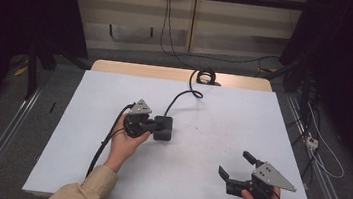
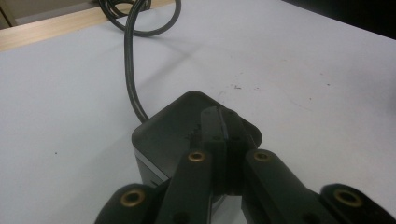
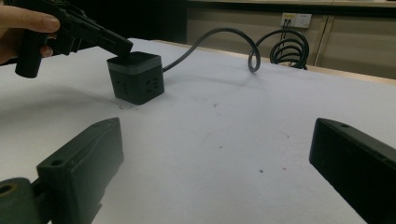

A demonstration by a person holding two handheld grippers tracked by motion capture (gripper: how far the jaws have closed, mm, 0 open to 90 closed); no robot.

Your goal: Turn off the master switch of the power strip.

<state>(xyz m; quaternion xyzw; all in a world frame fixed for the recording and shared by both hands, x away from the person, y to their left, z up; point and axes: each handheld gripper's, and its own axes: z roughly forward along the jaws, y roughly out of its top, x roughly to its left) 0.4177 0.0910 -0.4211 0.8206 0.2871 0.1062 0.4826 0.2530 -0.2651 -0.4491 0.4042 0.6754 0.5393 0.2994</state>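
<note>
While pressed together, left gripper (image 1: 157,125) fingers (image 2: 219,126) rest atop power cube (image 1: 163,128), right gripper (image 1: 237,164) fingers apart, well away.

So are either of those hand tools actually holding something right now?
No. The left gripper has its fingers shut together, tips resting on top of the black socket cube, not gripping it. The right gripper is open, with nothing between its fingers.

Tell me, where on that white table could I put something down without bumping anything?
The widest bare patch lies between the cube and the right gripper. The left strip of the table, beyond the left gripper, is bare as well. It is crowded around the cube, where that shut gripper rests on top, and along its cable toward the far edge.
</note>
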